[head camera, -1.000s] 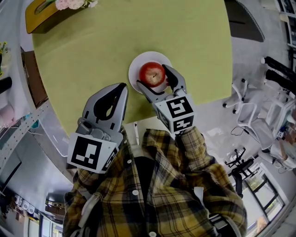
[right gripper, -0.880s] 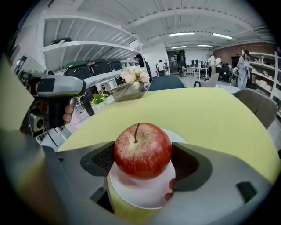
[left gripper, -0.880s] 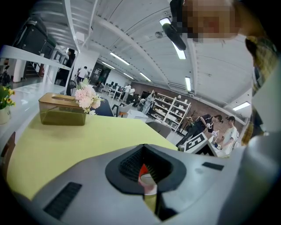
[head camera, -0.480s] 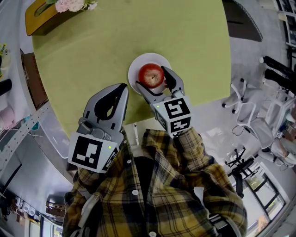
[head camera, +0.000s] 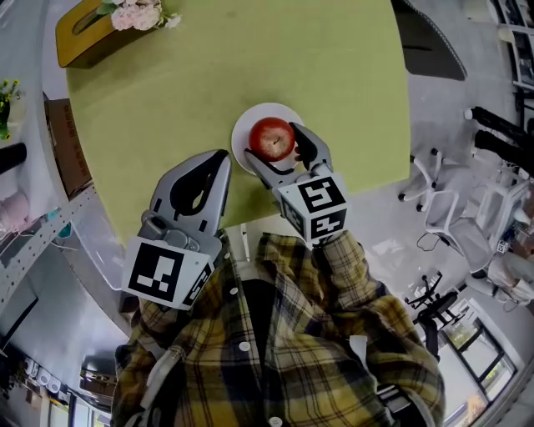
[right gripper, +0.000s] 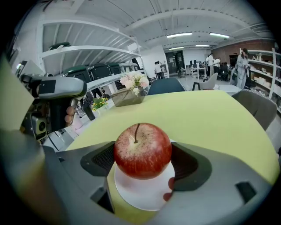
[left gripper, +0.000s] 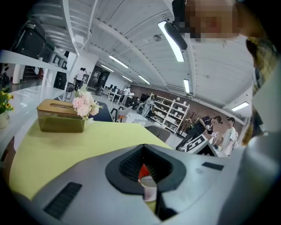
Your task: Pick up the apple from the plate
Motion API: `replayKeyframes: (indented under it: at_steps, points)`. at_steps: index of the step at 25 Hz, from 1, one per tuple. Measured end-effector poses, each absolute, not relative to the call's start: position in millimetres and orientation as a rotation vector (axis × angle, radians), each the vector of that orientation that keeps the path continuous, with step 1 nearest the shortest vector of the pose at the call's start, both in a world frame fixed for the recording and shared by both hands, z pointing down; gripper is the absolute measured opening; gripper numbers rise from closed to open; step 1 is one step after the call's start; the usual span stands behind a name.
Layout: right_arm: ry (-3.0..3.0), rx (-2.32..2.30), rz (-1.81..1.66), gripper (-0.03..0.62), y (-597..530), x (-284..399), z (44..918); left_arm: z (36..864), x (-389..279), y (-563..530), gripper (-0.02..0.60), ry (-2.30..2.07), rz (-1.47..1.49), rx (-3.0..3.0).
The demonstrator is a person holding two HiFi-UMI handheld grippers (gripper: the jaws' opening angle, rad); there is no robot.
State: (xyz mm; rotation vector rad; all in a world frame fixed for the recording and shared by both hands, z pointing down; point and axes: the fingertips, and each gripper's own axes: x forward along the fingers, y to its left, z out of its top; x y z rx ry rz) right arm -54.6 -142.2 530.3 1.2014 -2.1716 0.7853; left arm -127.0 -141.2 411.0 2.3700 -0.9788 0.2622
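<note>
A red apple (head camera: 273, 138) (right gripper: 142, 150) stands over a white plate (head camera: 244, 125) (right gripper: 140, 195) near the front edge of the yellow-green table (head camera: 209, 75). My right gripper (head camera: 278, 146) (right gripper: 142, 165) is shut on the apple, one dark pad against each side. Whether the apple rests on the plate or hangs just above it I cannot tell. My left gripper (head camera: 221, 156) (left gripper: 145, 176) hovers to the plate's left over the table edge, shut and empty. A sliver of the apple (left gripper: 143, 170) shows through the opening behind its tips.
A wooden tissue box (head camera: 88, 33) (left gripper: 60, 116) with pink flowers (head camera: 138, 12) sits at the table's far left corner. White office chairs (head camera: 450, 200) stand on the floor to the right. People stand far back in the room (left gripper: 224, 132).
The right gripper stays around the apple and the left gripper keeps its place. The head view has shifted slightly, so the table sits a little lower in the picture.
</note>
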Motion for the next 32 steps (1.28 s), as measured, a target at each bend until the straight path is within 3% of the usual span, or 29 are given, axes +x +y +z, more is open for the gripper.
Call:
replayKeyframes:
  at_steps: [32]
  points:
    - [-2.347,1.14,0.545,0.388,-150,-54,377,277,-101,-154,0.006,-1.045,0.115,2.558]
